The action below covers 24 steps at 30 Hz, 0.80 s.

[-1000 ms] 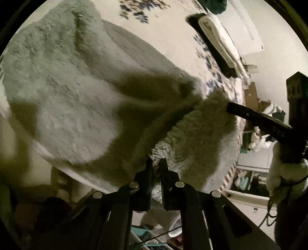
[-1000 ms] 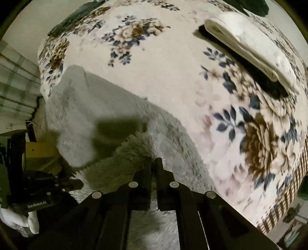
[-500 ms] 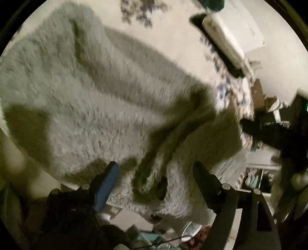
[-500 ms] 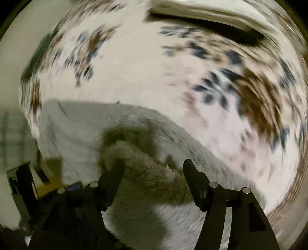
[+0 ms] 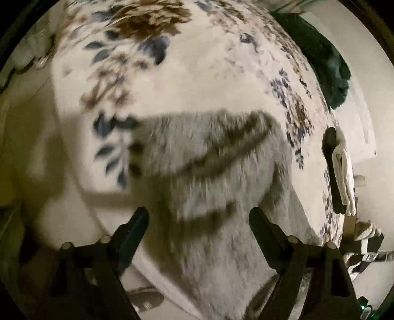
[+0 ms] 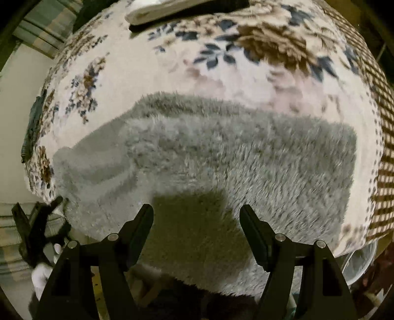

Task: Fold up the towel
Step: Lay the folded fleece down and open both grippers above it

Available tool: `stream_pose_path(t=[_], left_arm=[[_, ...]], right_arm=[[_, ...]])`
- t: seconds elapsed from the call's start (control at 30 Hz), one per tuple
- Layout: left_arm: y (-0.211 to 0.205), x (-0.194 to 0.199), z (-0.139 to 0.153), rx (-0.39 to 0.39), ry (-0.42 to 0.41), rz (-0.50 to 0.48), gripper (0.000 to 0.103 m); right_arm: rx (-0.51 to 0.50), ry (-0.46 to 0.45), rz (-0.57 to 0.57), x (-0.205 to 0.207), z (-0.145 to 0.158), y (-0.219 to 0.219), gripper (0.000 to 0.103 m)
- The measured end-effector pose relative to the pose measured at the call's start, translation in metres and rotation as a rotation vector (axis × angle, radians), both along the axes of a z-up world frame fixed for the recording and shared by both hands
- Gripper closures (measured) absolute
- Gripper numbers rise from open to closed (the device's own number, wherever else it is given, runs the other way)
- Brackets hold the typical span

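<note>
Floral-patterned bed cover [image 6: 152,64], grey fluffy towel [image 6: 221,157] lying folded on it, white folded cloth [image 6: 157,9] near the far edge

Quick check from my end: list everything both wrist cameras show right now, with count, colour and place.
grey towel: one, fluffy grey, folded over on the bed, near edge.
floral blanket: one, cream with brown and blue flowers, covering the bed.
white folded cloth: one, white, far side of the bed.
dark green cloth: one, far corner.
left gripper: black, open above the towel.
right gripper: black, open, empty.
</note>
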<state>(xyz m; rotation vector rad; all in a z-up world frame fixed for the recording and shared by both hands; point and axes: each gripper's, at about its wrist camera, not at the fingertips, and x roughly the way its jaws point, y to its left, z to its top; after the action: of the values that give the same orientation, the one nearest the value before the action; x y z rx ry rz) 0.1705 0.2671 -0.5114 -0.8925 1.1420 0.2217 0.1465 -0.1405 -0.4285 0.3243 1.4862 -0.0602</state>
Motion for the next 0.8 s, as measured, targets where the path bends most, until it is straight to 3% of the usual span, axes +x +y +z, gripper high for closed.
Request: stream_pose_path(t=[0.03,0.07,0.23,0.37,0.47,0.6,0.67,0.8], left_arm=[[0.002,0.004,-0.001,-0.023,-0.02,-0.016,0.076],[0.003,0.008,-0.001,-0.022,-0.015,-0.035,0.084],[0.016,0.014,0.025,0.024,-0.119,-0.07,0.087],[0.033,0.011,-0.006,-0.019,-0.029,-0.032,0.086],[0.039,0.001,-0.009,-0.104,-0.044,-0.006,0.078],[0.04,-0.018,0.012,-0.112,-0.168,0.019,0.027],[0.046,-0.026,0.005,-0.136,-0.192,0.065,0.024],[0.047,-0.015,-0.025,-0.151,-0.157,0.085,0.024]], right_arm=[[-0.012,0.002,-0.001,0.0,-0.003,0.0,0.028],[-0.026,0.008,-0.007,0.001,-0.006,0.001,0.028],[-0.027,0.026,-0.067,0.001,-0.016,-0.006,0.028],[-0.021,0.032,-0.064,0.002,-0.018,-0.004,0.028],[-0.021,0.032,-0.053,0.003,-0.016,0.0,0.028],[-0.009,0.03,-0.061,0.005,-0.015,0.002,0.028],[-0.003,0.032,-0.073,0.007,-0.016,0.002,0.028],[-0.002,0.031,-0.076,0.01,-0.017,0.002,0.028]])
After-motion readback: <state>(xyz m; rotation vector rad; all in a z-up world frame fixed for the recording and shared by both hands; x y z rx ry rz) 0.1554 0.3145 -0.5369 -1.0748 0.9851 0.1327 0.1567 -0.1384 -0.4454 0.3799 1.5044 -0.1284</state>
